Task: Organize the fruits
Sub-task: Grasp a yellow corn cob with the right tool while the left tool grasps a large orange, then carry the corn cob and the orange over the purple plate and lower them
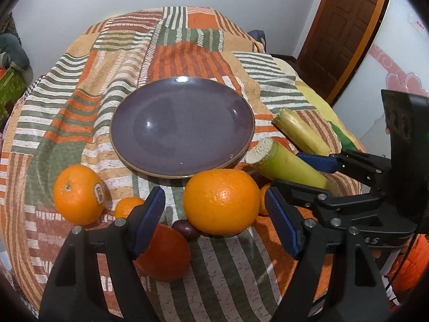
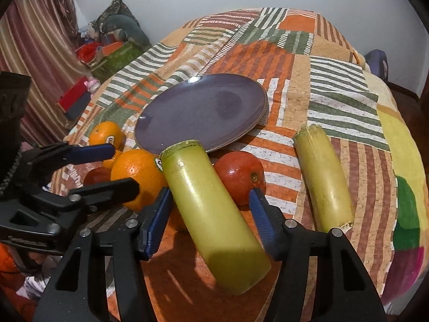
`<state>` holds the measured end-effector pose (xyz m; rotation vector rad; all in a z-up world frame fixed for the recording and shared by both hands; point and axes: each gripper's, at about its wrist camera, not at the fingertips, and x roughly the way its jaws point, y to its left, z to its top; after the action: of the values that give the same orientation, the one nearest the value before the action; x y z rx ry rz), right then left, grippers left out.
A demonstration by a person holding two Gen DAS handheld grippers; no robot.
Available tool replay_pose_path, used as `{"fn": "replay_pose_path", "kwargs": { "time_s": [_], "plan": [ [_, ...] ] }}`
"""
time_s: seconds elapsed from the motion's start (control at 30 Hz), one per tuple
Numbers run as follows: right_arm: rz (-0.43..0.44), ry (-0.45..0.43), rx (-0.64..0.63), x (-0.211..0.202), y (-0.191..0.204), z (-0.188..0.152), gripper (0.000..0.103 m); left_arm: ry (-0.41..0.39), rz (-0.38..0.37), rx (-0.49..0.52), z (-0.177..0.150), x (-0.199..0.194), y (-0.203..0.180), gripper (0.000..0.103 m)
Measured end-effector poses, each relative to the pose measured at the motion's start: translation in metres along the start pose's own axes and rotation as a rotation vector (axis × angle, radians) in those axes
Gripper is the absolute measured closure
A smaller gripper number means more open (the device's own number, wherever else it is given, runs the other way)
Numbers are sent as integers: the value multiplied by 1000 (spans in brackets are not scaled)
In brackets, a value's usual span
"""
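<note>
An empty purple plate (image 1: 182, 126) (image 2: 201, 112) lies on the striped cloth. My left gripper (image 1: 214, 220) is open, its blue pads on either side of a large orange (image 1: 221, 201) (image 2: 138, 177) without touching it. My right gripper (image 2: 211, 220) (image 1: 300, 177) is open around a green sugarcane piece (image 2: 211, 214) (image 1: 289, 165). A second cane piece (image 2: 323, 179) (image 1: 300, 131) lies to the right. A stickered orange (image 1: 77, 194) (image 2: 106, 134), a small orange (image 1: 128, 205), a reddish orange (image 1: 165, 252) (image 2: 240, 177) and a dark plum (image 1: 185, 229) lie near the plate.
The striped cloth (image 1: 214, 268) covers a rounded table that falls away at its edges. A wooden door (image 1: 346, 26) stands at the back right. A green box and red items (image 2: 112, 53) sit on the floor to the left by a curtain (image 2: 34, 61).
</note>
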<state>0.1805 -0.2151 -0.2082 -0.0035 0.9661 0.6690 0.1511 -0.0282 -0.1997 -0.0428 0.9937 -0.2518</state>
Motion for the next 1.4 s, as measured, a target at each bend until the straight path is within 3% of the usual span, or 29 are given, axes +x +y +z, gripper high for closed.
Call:
{"fn": "replay_pose_path", "kwargs": {
  "time_s": [0.3,0.53,0.87,1.4],
  "plan": [
    [-13,-28,-6,-13,0,0,64,53,-10,-5,1,19,-3,25],
    [-31,-54,22,-25,-8,0,67,49,-26,-23,3,25,-1,33],
    [-44,-55,35,-19,-6,3,67,53,-47,-50,5,20,3,34],
    [-70,-179,7,-46,2,19,69,-88,-7,-52,26,-26,7,34]
  ]
}}
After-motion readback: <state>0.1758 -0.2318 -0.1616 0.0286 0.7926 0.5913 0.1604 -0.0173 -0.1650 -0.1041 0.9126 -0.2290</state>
